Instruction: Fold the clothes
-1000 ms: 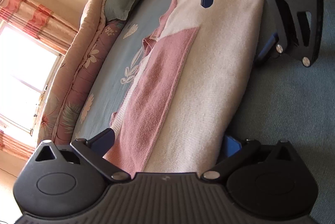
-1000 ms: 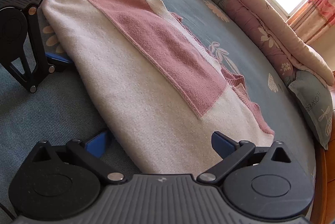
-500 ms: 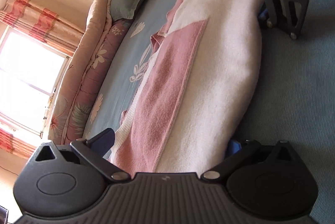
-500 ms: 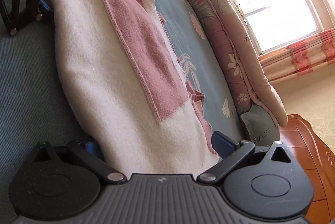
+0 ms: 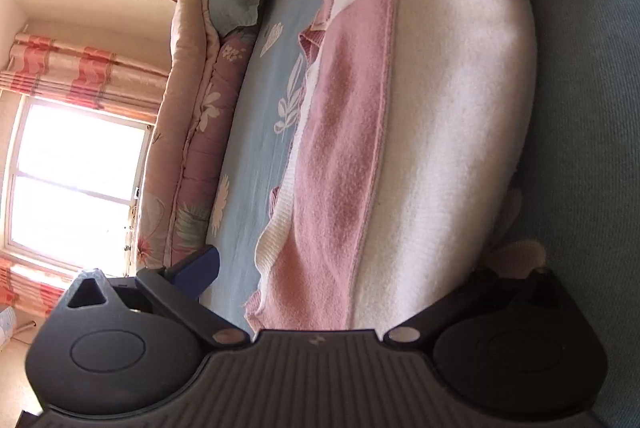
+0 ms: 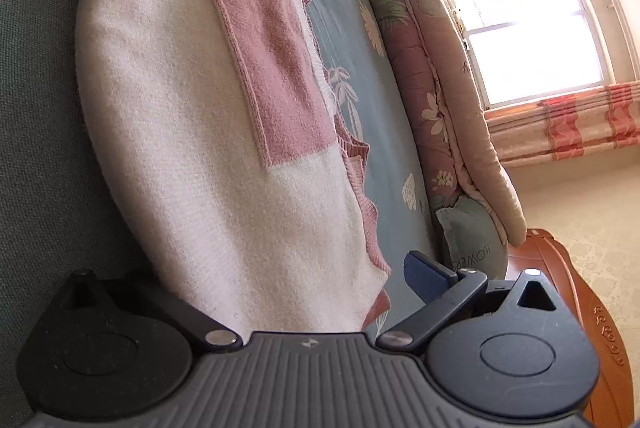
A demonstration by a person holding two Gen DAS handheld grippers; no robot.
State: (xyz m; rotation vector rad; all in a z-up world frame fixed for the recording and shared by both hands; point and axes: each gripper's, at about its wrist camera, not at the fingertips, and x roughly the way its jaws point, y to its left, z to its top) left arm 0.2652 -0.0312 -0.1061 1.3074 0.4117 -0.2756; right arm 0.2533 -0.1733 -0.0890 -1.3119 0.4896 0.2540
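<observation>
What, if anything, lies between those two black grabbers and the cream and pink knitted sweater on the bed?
Nothing visible does. The cream and pink knitted sweater already reaches between the open fingers of the left gripper, and its other end lies between those of the right gripper. Around it only the blue floral bedsheet shows.

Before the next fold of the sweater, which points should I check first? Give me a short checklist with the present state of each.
1. Cream and pink knitted sweater lies folded on the blue floral bedsheet: ok.
2. Left gripper straddles one end of the sweater, jaws wide: ok.
3. Right gripper straddles the other end, jaws wide: ok.
4. Outer fingers slid under the fabric: cannot tell, hidden.
5. Pink ribbed edge sticks out unevenly: not ok.
</observation>
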